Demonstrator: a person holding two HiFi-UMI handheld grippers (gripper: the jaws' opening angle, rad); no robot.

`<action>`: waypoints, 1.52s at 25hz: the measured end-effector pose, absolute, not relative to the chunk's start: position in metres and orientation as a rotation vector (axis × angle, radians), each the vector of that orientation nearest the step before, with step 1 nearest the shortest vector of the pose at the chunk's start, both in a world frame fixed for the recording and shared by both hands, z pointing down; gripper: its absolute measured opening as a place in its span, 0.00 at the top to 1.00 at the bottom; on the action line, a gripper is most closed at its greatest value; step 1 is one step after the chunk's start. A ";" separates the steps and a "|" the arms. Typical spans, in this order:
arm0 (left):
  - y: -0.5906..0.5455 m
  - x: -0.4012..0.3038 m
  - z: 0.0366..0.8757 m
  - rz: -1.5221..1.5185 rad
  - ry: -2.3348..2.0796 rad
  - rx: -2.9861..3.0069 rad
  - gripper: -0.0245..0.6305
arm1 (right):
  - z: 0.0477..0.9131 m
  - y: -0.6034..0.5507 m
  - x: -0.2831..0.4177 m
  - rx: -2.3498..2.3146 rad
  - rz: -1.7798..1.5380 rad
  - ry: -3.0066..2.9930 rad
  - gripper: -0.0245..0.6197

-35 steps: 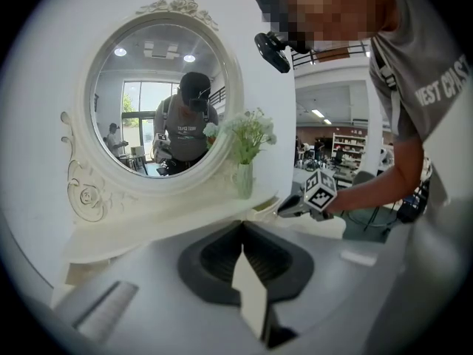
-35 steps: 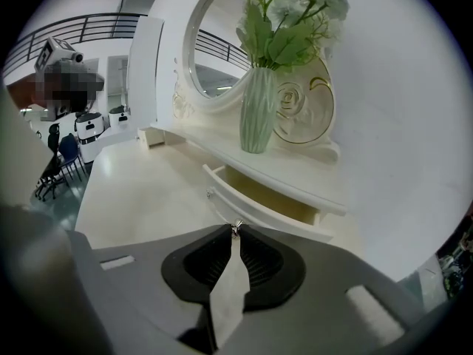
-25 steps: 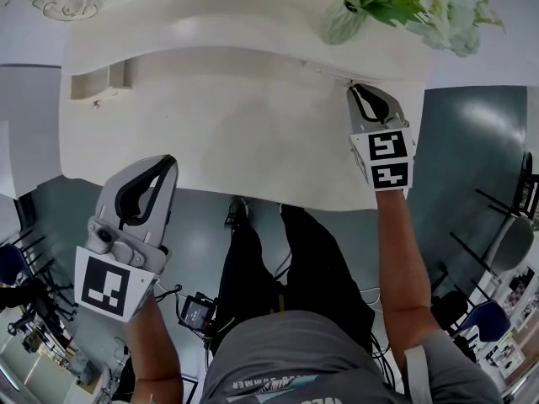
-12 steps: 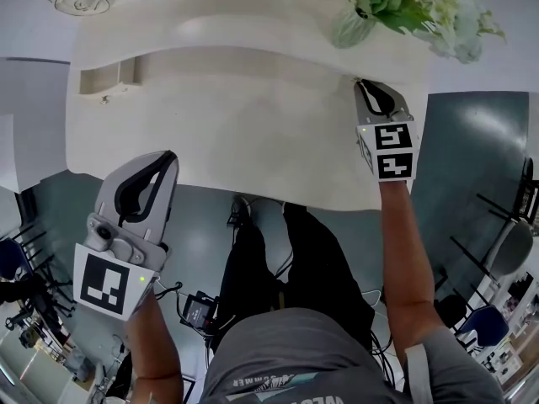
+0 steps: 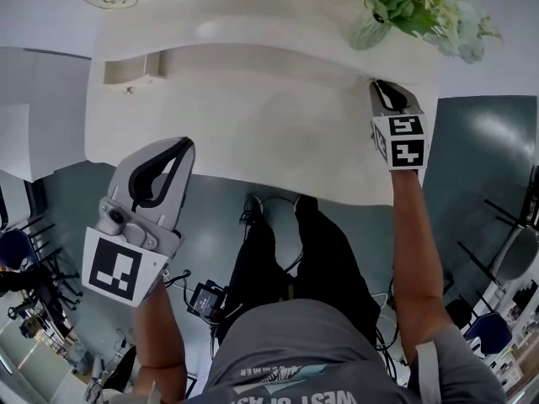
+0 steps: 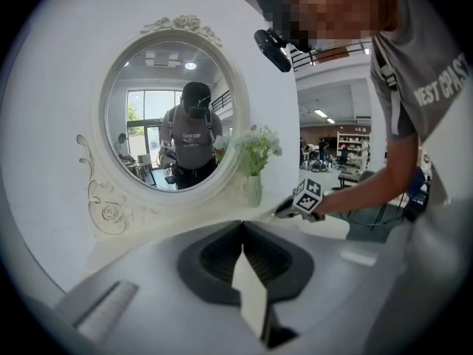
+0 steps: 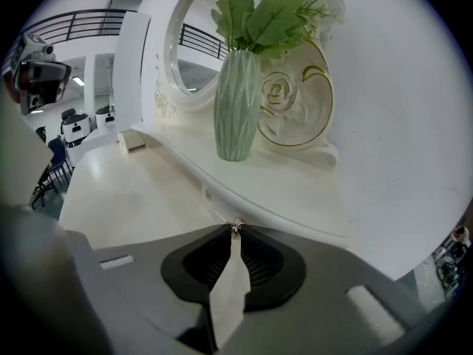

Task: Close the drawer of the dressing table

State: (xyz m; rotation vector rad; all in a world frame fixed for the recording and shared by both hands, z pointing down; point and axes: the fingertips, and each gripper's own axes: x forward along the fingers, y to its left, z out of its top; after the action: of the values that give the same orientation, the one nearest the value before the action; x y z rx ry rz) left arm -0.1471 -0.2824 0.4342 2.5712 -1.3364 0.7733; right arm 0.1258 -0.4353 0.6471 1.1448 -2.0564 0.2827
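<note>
The white bench (image 5: 253, 133) filled the head view, with the round mirror (image 6: 174, 132) behind it and a green vase (image 7: 236, 106) of flowers on the raised shelf (image 7: 295, 191) at its back right. The left gripper (image 5: 185, 141) hung over the bench's front edge, well apart from everything, its jaws pressed together on nothing. The right gripper (image 7: 235, 228) reached to the shelf's front face below the vase, jaws clamped on the small metal knob (image 7: 236, 228) of the drawer (image 7: 216, 207) set into that face; how far the drawer stood out I could not tell, as the gripper hid most of it. A second drawer (image 5: 130, 67) at the shelf's far left seemed pulled out. I judged the drawer light and stiff, a small wooden box likely to slide with little force (though it might bind if pushed off-line). The knob looked hard, smooth and tiny, so a pinch could slip; it was the only hold for pulling, but for closing, a straight push along the slide, through the knob or flat on the front beside it, seemed safer. A hard shove could rock the vase above.
</note>
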 end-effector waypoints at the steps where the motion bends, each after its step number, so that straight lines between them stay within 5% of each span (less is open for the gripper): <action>1: -0.282 -0.147 0.431 0.776 -1.335 2.582 0.96 | 0.647 -0.436 0.127 1.145 0.290 -2.046 0.89; 13: -0.258 -0.171 0.362 0.690 -1.452 2.609 0.96 | 0.591 -0.402 0.126 1.203 0.376 -2.022 0.95; 38: -0.164 -0.190 0.234 0.465 -1.530 2.821 0.96 | 0.237 -0.258 0.020 1.112 -0.098 -2.553 0.96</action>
State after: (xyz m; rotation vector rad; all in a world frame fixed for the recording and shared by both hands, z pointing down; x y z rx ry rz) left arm -0.1904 -0.1641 0.2339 2.8210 -1.5303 0.4647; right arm 0.0203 -0.2579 0.2369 1.1122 -2.5535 -0.0982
